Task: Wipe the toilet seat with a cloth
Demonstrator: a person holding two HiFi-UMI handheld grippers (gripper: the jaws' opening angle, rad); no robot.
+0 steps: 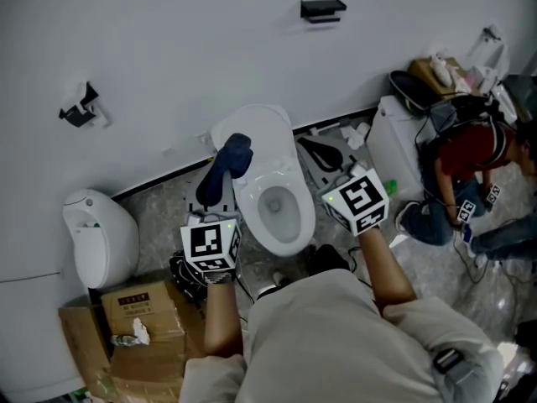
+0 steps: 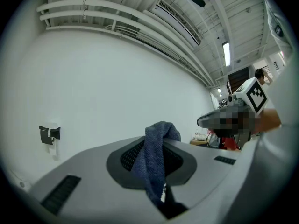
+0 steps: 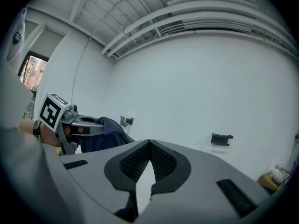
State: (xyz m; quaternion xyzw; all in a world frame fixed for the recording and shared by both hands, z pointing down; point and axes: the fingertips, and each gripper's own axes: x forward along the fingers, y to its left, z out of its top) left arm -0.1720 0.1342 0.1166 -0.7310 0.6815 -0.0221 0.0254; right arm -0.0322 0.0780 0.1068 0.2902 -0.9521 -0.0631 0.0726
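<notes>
A white toilet (image 1: 252,193) stands against the wall with its seat down and the bowl showing. My left gripper (image 1: 220,183) is just left of the seat, shut on a dark blue cloth (image 1: 228,162) that bunches over its tips. In the left gripper view the cloth (image 2: 156,148) hangs down between the shut jaws of the left gripper (image 2: 158,146). My right gripper (image 1: 312,148) is held to the right of the toilet, apart from it. In the right gripper view the right gripper (image 3: 149,146) is shut with nothing in it, and the cloth (image 3: 108,133) shows at the left.
A white rounded bin (image 1: 96,238) and cardboard boxes (image 1: 143,317) sit at the left. Black brackets (image 1: 323,9) (image 1: 80,107) hang on the wall. At the right are a white container (image 1: 394,145), bags, and a seated person in red (image 1: 470,154).
</notes>
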